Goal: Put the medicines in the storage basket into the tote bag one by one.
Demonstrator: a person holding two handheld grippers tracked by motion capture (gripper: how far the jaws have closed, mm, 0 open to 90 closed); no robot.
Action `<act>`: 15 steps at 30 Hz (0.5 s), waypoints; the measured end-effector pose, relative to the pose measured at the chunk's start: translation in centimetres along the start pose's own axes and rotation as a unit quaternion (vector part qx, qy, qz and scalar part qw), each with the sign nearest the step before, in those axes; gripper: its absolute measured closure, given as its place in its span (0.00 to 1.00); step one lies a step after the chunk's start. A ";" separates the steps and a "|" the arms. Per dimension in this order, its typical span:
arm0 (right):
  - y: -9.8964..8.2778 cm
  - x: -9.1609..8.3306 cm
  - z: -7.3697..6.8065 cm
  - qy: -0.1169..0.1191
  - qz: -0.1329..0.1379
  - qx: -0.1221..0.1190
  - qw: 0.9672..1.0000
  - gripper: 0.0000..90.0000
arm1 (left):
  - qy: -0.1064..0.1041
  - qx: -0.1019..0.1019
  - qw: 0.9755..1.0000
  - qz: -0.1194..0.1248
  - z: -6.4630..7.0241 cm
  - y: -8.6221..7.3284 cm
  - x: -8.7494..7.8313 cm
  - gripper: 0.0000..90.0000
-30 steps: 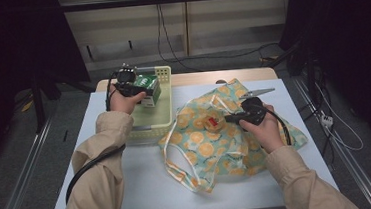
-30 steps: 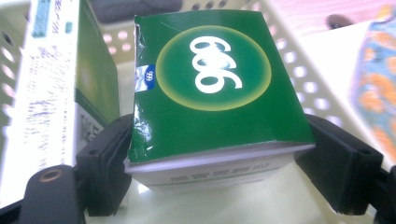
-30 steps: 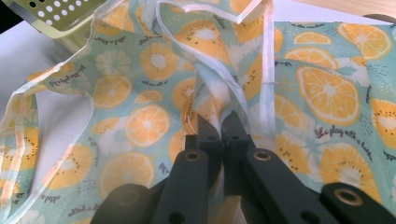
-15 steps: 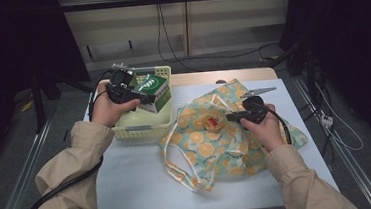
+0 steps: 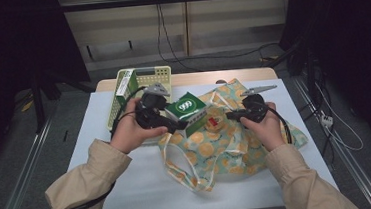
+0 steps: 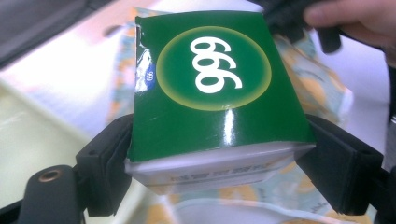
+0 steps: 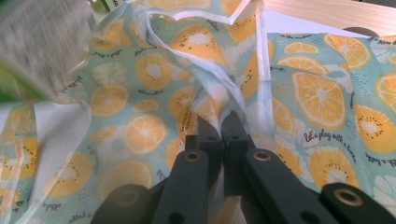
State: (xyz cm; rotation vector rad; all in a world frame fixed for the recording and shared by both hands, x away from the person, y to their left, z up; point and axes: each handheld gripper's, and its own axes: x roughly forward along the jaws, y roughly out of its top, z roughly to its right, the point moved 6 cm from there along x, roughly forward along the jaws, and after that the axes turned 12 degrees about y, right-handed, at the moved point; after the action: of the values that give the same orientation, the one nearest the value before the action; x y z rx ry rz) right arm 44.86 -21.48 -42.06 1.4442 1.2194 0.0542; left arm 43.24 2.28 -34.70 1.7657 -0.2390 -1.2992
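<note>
A green box with a white "999" mark [image 5: 187, 109] [image 6: 210, 88] hangs above the table, just left of the mouth of a fruit-print cloth bag [image 5: 237, 148] [image 7: 327, 93]. My left gripper [image 5: 181, 121] [image 6: 215, 172] is shut on the box, one pad on each side. My right gripper [image 5: 228, 115] [image 7: 222, 133] is shut on the bag's white-trimmed rim and holds it raised. A round red and orange item [image 5: 216, 122] lies at the bag's mouth. A blurred corner of the box [image 7: 42, 42] appears at the upper left of the right gripper view.
A pale yellow-green plastic basket [image 5: 143, 71] stands at the back left of the white table [image 5: 140, 188], with a green and white pack [image 5: 124, 82] upright in it. The bag's long handles [image 5: 178, 165] trail toward the front edge. Cables hang behind the table.
My left hand has carried the green box from over the basket to the right and a little up, to the bag's mouth. The right hand has stayed put, gripping the bag.
</note>
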 end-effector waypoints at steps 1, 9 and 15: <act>0.1 0.0 0.0 0.000 0.001 -0.001 1.000 0.99 | -0.006 0.001 1.000 -0.004 0.5 -0.3 0.5 0.19; 0.4 -0.4 -0.1 -0.003 0.002 -0.007 1.000 0.99 | -0.039 0.017 0.998 -0.038 3.5 -3.0 5.3 0.19; 0.7 -0.6 -0.1 -0.003 0.004 -0.006 1.000 0.99 | -0.056 0.026 0.997 -0.052 4.8 -4.1 8.3 0.19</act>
State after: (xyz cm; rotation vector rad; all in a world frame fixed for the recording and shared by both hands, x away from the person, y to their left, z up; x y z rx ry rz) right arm 44.97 -21.65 -41.17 1.4387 1.2071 0.0624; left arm 41.42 -3.05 -43.48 1.7704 -0.2479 -1.4799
